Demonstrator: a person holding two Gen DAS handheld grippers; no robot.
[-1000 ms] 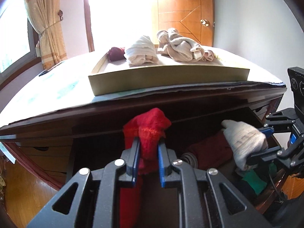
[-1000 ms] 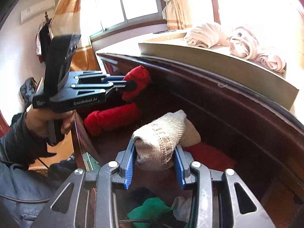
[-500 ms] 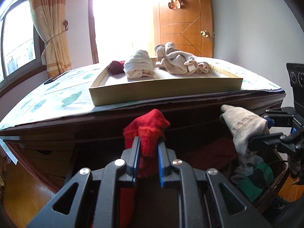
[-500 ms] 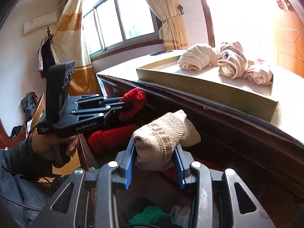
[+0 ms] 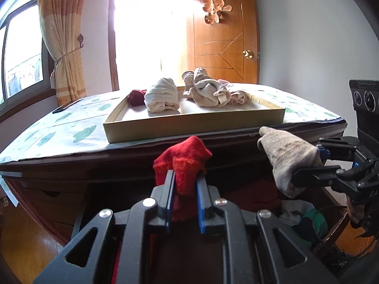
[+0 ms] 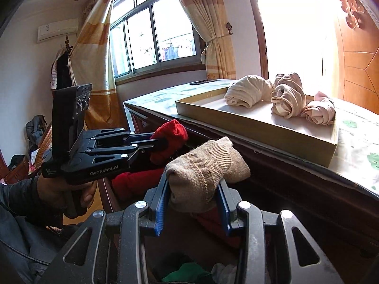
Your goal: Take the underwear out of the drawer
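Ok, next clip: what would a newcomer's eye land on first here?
Probably the two bundles held up over the open drawer: a red roll clamped in the left gripper and a beige knit roll in the right gripper. Behind them, a shallow tray on the dresser top already holds several rolled pieces, lit by a glaring bright window beside a wooden door.
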